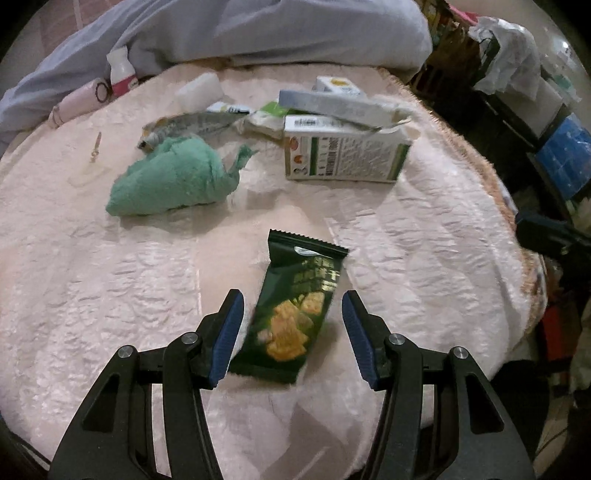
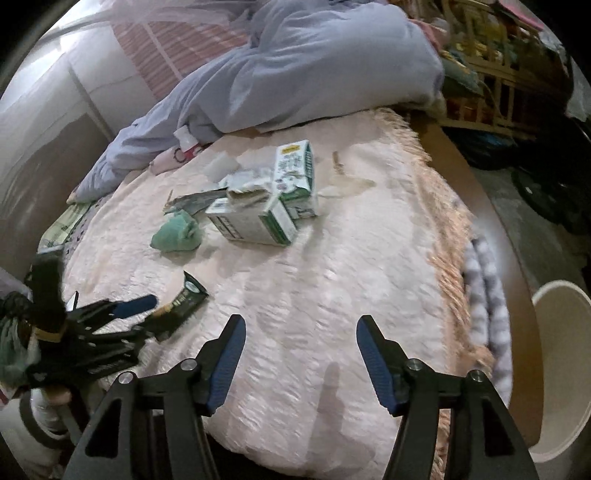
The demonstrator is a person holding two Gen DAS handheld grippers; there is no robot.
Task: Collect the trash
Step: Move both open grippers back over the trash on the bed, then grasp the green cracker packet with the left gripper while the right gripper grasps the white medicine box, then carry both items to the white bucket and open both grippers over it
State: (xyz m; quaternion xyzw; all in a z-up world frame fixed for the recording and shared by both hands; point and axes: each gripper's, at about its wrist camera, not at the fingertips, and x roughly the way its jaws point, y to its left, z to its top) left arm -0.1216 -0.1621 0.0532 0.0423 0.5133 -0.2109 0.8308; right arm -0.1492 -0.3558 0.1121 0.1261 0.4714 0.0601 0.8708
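Note:
A dark green snack wrapper [image 1: 295, 306] lies on the pink bedspread [image 1: 110, 295]. My left gripper [image 1: 291, 314] is open, its blue pads on either side of the wrapper's lower half. In the right wrist view the left gripper [image 2: 147, 314] sits at the wrapper [image 2: 188, 295]. My right gripper [image 2: 299, 339] is open and empty over bare bedspread [image 2: 332, 277]. Further back lie a crumpled green tissue [image 1: 173, 181], a torn green-and-white carton [image 1: 343, 155], a silver wrapper [image 1: 192, 125] and other cartons [image 2: 295, 177].
A lilac duvet [image 1: 258, 33] is heaped at the back. A small pink-and-white bottle [image 1: 122, 74] stands at the back left. A white bin [image 2: 561, 369] stands on the floor at right, beyond the fringed edge [image 2: 447, 236]. Cluttered shelves [image 1: 517, 74] are at right.

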